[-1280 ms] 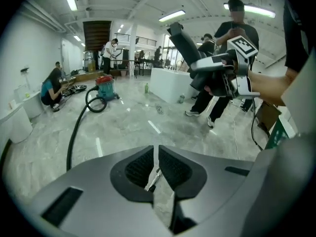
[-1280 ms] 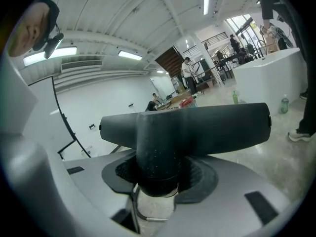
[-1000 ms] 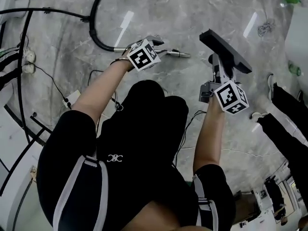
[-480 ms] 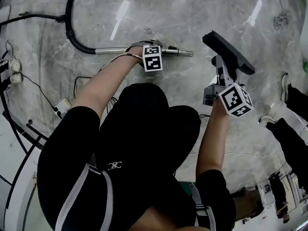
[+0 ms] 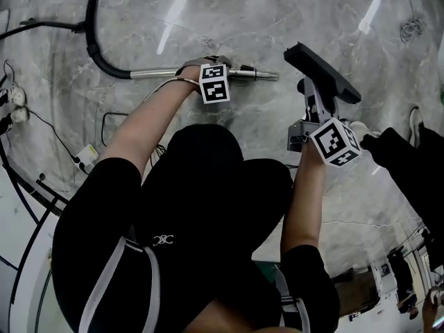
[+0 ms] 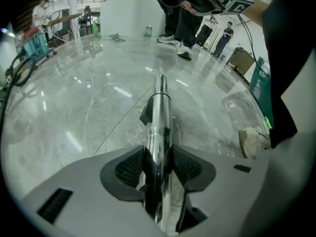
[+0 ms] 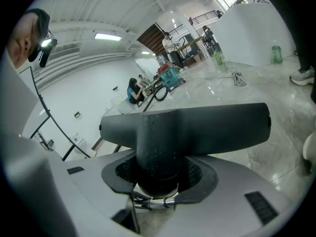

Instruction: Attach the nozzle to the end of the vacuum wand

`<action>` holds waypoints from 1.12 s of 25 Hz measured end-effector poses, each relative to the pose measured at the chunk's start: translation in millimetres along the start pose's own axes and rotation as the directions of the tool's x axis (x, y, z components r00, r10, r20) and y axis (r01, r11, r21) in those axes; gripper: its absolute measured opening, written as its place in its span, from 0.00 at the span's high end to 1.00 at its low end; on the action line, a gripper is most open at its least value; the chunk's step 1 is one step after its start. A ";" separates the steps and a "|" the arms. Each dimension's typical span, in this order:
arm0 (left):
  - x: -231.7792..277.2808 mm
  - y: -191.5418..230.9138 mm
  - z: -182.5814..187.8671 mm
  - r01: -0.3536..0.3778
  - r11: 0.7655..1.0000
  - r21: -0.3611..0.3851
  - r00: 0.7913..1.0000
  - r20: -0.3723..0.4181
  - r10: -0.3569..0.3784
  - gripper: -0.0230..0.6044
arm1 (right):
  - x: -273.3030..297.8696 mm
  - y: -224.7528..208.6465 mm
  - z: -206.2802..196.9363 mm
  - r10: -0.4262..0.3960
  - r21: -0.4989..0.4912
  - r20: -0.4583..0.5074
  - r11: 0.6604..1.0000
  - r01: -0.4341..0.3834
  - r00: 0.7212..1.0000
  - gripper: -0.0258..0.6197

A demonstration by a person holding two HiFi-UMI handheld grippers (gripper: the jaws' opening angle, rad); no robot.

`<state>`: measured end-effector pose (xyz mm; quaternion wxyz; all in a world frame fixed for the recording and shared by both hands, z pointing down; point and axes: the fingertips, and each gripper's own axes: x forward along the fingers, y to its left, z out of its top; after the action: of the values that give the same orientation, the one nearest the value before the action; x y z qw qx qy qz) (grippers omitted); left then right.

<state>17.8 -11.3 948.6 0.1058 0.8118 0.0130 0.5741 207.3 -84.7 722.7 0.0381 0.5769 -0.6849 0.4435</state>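
Black short-sleeved top [image 5: 201,269], white sleeve stripes [image 5: 114,269], small chest logo [image 5: 165,240]; seemingly black trousers [image 5: 215,158].

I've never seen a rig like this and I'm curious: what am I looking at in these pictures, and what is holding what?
There is no robot here. A person holds a hand tool, a gripper, in each hand. The head view comes from a camera on their head, looking down at a marble floor. The other two views come from cameras riding on each gripper.

The left gripper is on a shiny vacuum wand, which lies on the floor and joins a black hose. Its fingers, which have just been closing, sit against both sides of the wand. The right gripper holds the black nozzle by its neck. The patterned cubes are parts of the grippers.
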 end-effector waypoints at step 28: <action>-189.1 7.2 75.6 -0.044 0.996 0.077 0.851 0.524 -0.003 0.68 | 9.0 77.4 41.0 0.715 0.261 -0.024 0.679 -0.686 0.698 0.67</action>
<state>23.4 -57.2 750.2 0.0643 0.9413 -0.0001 0.3313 159.4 -122.8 659.5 -0.1600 0.2417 -0.7932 0.5356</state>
